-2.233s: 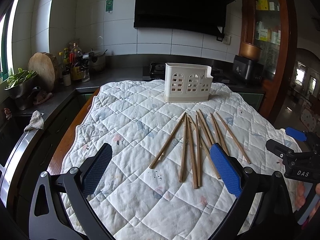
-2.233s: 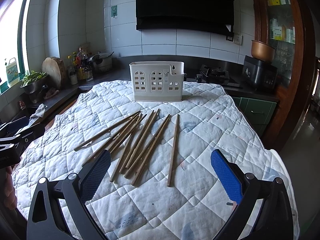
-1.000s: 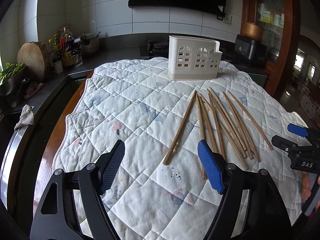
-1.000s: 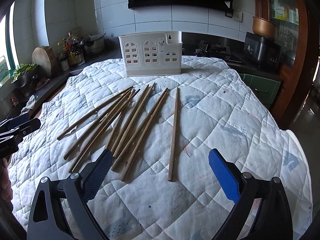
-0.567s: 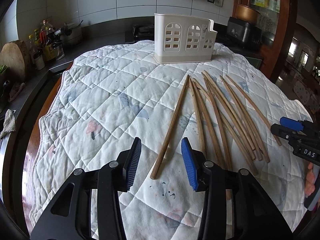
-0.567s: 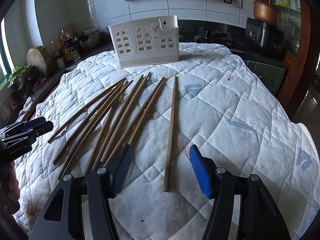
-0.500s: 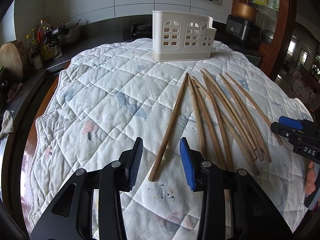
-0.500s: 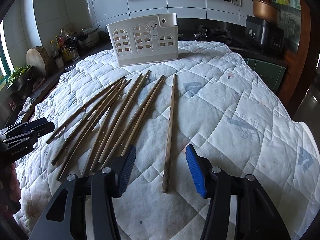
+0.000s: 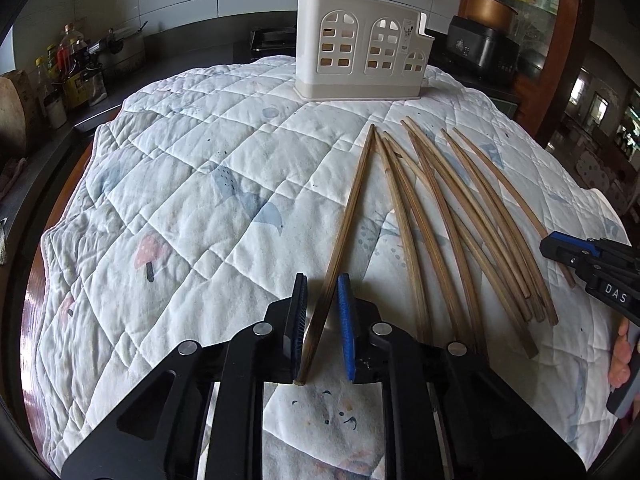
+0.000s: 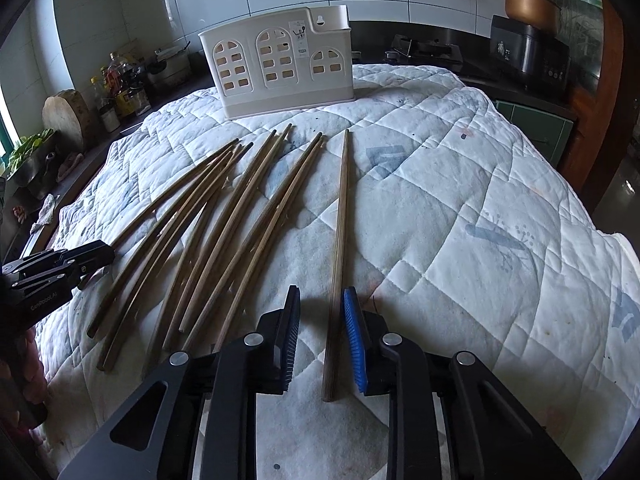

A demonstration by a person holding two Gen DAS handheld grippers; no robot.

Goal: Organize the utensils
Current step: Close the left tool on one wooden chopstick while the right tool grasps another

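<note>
Several brown wooden chopsticks (image 9: 460, 220) lie fanned on a white quilted cloth (image 9: 180, 200). A cream utensil holder (image 9: 360, 60) stands upright behind them. My left gripper (image 9: 322, 280) is closing around the near end of the leftmost chopstick (image 9: 352, 200); slim gaps still show beside its blue pads. My right gripper (image 10: 322, 292) is closing likewise over the lone rightmost chopstick (image 10: 342, 208), pads not pressing. The holder (image 10: 280, 64) also shows in the right wrist view. Each gripper appears in the other's view: the right gripper (image 9: 568, 252) at the right edge, the left gripper (image 10: 80, 256) at the left edge.
The cloth covers a round table with a wooden rim (image 9: 32, 304). A dark counter behind carries bottles (image 9: 68, 68), a round cutting board (image 10: 66, 114), a stove (image 10: 424, 52) and a black cooker (image 10: 528, 52). A hand (image 9: 620, 356) shows at the right edge.
Both grippers have come down and forward onto the cloth and their jaws have narrowed from wide apart to close around one chopstick each. The chopsticks and holder have stayed put.
</note>
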